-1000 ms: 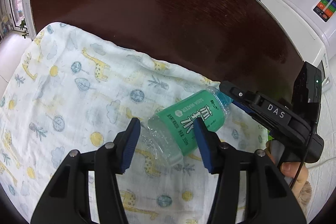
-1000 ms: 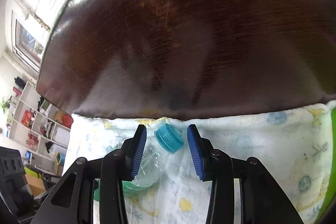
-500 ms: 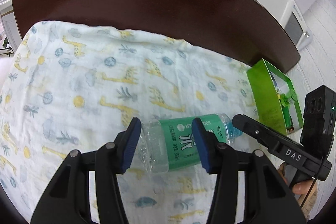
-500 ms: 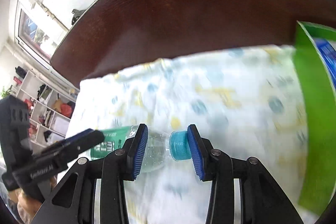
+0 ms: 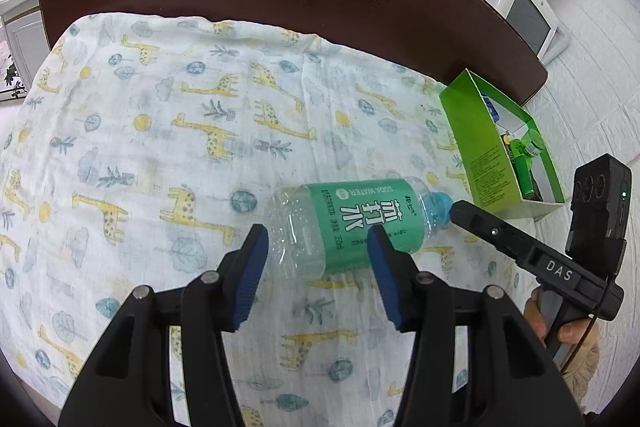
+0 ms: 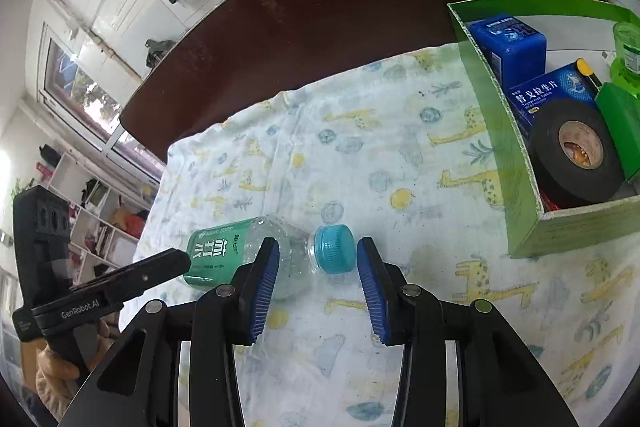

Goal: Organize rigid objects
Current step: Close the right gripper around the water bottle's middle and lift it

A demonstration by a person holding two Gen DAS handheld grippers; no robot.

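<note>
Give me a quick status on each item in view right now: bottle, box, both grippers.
soda water bottle: on its side over the giraffe cloth, cap on, between both grippers.
bottle cap: blue, screwed on, between the right gripper's pads.
green box: open-topped, upright on the cloth, partly filled.
black tape roll: inside the box, leaning.
left gripper: jaws around the bottle's body.
right gripper: jaws around the cap end.
</note>
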